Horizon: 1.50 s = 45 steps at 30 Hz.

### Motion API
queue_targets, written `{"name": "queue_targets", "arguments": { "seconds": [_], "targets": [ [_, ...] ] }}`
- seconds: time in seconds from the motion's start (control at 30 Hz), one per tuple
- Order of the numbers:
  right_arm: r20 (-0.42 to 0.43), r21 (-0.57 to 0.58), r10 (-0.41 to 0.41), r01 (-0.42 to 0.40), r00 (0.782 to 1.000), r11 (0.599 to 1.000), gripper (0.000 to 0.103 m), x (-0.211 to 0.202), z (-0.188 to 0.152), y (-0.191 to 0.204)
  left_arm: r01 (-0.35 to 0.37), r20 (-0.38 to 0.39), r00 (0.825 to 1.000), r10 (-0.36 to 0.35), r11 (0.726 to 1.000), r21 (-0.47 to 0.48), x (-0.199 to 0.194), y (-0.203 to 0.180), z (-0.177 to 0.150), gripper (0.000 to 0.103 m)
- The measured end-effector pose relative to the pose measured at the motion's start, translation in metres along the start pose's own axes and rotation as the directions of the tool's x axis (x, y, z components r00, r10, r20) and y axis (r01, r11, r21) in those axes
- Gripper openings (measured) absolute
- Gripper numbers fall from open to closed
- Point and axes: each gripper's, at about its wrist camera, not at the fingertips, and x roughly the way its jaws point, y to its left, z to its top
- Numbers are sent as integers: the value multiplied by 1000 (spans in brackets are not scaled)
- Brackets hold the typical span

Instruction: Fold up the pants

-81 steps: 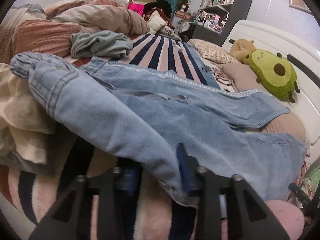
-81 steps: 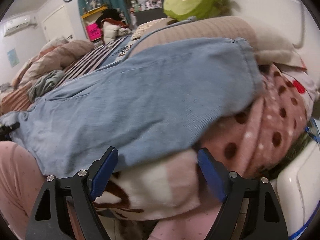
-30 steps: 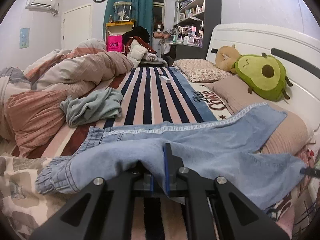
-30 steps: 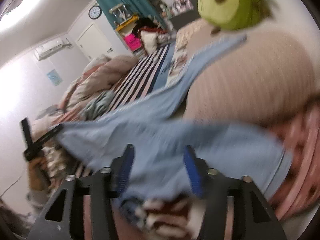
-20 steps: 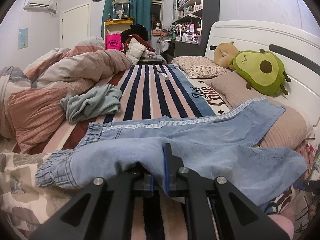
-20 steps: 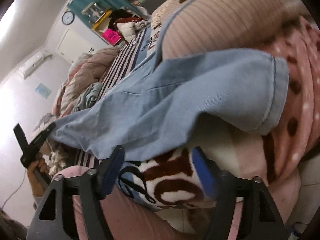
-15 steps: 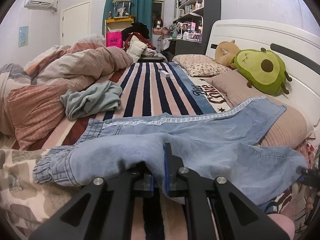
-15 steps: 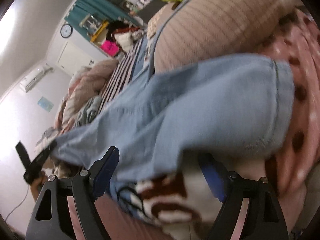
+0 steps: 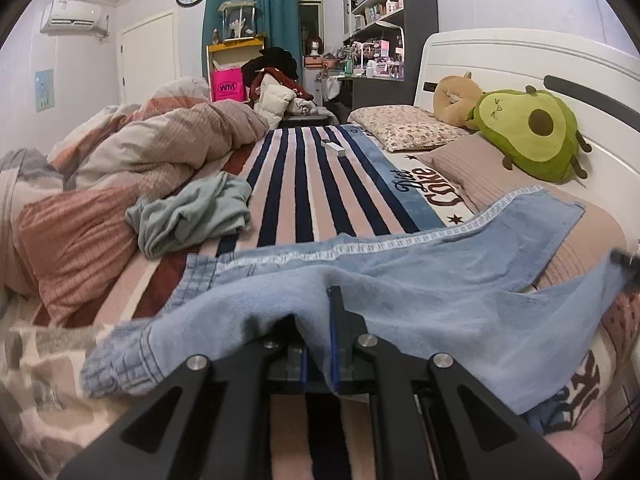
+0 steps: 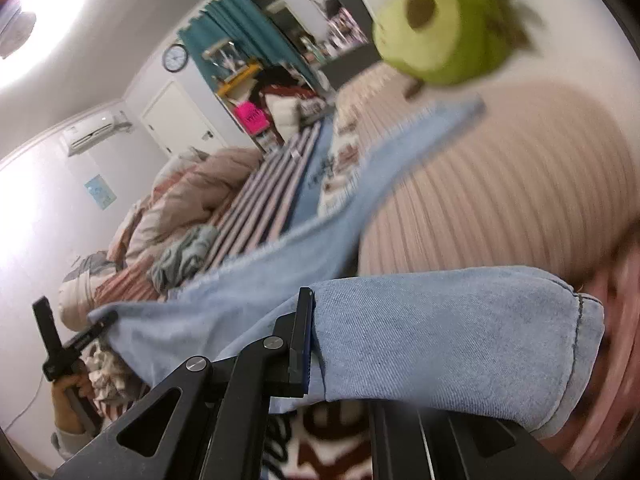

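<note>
Light blue denim pants (image 9: pixel 420 292) lie across the striped bed, one leg reaching up onto a beige pillow. My left gripper (image 9: pixel 318 344) is shut on the near edge of the pants close to the waistband. In the right wrist view my right gripper (image 10: pixel 316 344) is shut on the hem end of the near leg of the pants (image 10: pixel 440 332) and holds it lifted. The left gripper also shows there at the far left (image 10: pixel 86 338), gripping the other end. The right gripper's tip shows blurred at the right edge of the left wrist view (image 9: pixel 624 264).
A crumpled grey-green garment (image 9: pixel 192 212) lies on the striped blanket (image 9: pixel 316 184). A bunched duvet (image 9: pixel 120 168) fills the left side. An avocado plush (image 9: pixel 532 134) and pillows (image 9: pixel 404 130) sit by the white headboard (image 9: pixel 520 64).
My right gripper was open beside the leg hem and has now closed on it and lifted it. The left gripper stays shut on the pants and has barely moved.
</note>
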Motion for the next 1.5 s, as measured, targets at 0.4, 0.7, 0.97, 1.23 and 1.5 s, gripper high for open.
{"name": "queue_targets", "arguments": {
  "seconds": [0.4,0.7,0.97,1.23,1.5],
  "targets": [
    [7,-174,-110,110,994,979,1,71,103,20,-26,-41,999,26,1000,8,76,14,43,5],
    [-36,-256,-259,241,965,936,1,128,121,0,-34,-121,992,32,999,-10,161,19,52,5],
    [-86,-286,-356,319,931,904,1,157,125,-12,-47,-171,984,44,999,-13,205,20,47,8],
    [-112,-350,-365,307,924,885,47,147,122,6,-33,-150,988,37,999,29,179,21,54,37],
    [-55,-427,-401,341,915,837,70,101,119,36,-14,-65,998,17,999,44,93,40,72,76]
  ]
}}
